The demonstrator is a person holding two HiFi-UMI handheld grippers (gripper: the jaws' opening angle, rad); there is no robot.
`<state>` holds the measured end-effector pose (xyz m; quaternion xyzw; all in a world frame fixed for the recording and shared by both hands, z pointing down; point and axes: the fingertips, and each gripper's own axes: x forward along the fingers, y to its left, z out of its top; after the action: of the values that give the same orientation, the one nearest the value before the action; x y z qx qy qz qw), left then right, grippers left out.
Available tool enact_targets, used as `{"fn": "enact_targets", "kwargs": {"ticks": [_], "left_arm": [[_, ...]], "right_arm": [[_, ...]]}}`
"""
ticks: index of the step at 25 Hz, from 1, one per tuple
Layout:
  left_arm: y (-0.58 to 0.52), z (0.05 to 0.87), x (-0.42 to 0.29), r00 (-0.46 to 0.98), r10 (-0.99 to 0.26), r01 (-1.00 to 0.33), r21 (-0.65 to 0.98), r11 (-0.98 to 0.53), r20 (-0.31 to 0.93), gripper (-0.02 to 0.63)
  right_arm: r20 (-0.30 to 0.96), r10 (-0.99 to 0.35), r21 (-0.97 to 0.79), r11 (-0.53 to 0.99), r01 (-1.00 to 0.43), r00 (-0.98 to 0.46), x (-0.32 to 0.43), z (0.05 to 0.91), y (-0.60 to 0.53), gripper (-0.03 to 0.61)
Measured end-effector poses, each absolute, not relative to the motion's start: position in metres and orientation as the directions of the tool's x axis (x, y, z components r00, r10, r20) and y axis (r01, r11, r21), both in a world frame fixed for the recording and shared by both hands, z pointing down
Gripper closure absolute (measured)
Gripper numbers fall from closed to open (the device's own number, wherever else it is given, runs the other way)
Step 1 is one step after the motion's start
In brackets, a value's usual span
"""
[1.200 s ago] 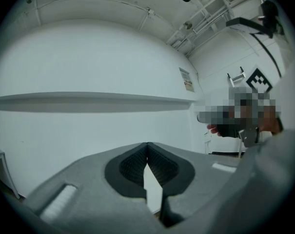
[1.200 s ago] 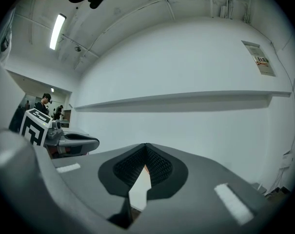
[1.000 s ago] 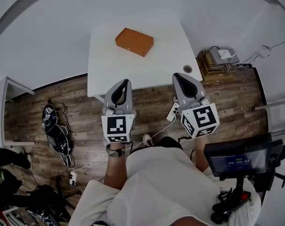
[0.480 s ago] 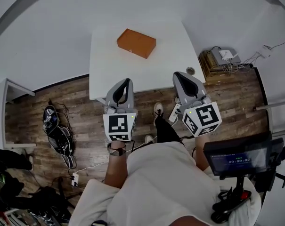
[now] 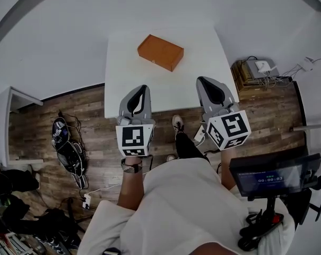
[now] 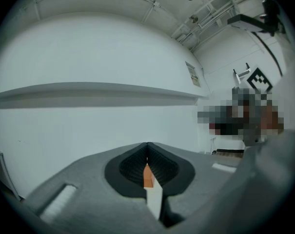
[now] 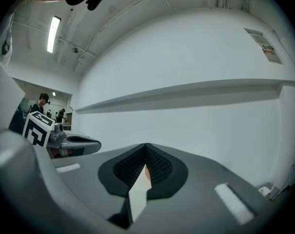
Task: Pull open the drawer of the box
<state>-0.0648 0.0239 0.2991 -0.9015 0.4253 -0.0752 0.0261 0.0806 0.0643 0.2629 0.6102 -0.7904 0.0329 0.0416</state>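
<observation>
On the far half of the white desk (image 5: pixel 165 86), in the head view, the orange box (image 5: pixel 160 52) lies flat, well ahead of both grippers. Its long axis runs askew to the desk's near edge, from upper left down to lower right in the picture. The left gripper (image 5: pixel 140 89) and the right gripper (image 5: pixel 204 82) are held side by side over the near edge, both pointing towards the box and neither touching it. The box sits between the two lines they point along, its middle closer to the left gripper's line, while its near right corner reaches towards the right gripper. I judge that either hand has to travel forward across bare desk before anything can be gripped. Which face carries the drawer I cannot tell from here.

In the left gripper view, the jaws are closed together with nothing between them. Through the narrow slit below their tips shows a sliver of the box (image 6: pixel 147 175) above a strip of the desk (image 6: pixel 154 199), so the box lies almost dead ahead of this gripper.

In the right gripper view, the jaws are likewise pressed together and empty. The slit shows mostly desk (image 7: pixel 136 195), with only a faint touch of orange (image 7: pixel 147 172) at its top. The left gripper (image 7: pixel 71 143) shows off to the left.
</observation>
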Motion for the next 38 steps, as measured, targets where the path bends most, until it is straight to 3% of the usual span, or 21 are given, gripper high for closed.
{"fn": "enact_targets", "kwargs": {"ticks": [18,26,38], "left_arm": [[-0.098,0.326,-0.024,0.618,-0.767,-0.762,-0.109,-0.638,0.171,0.607],[-0.133,0.351,-0.02,0.594,-0.766,-0.773,-0.088,-0.628,0.245,0.607],[-0.174,0.393,-0.012,0.559,-0.757,-0.788,-0.069,-0.612,0.337,0.579]], "right_arm": [[0.186,-0.94,-0.012,0.29,-0.957,-0.287,0.123,0.291,-0.078,0.574],[0.239,-0.926,-0.03,0.295,-0.955,-0.293,0.136,0.306,-0.121,0.516],[0.355,-0.862,-0.04,0.374,-0.927,-0.363,0.142,0.348,-0.175,0.48]]}}
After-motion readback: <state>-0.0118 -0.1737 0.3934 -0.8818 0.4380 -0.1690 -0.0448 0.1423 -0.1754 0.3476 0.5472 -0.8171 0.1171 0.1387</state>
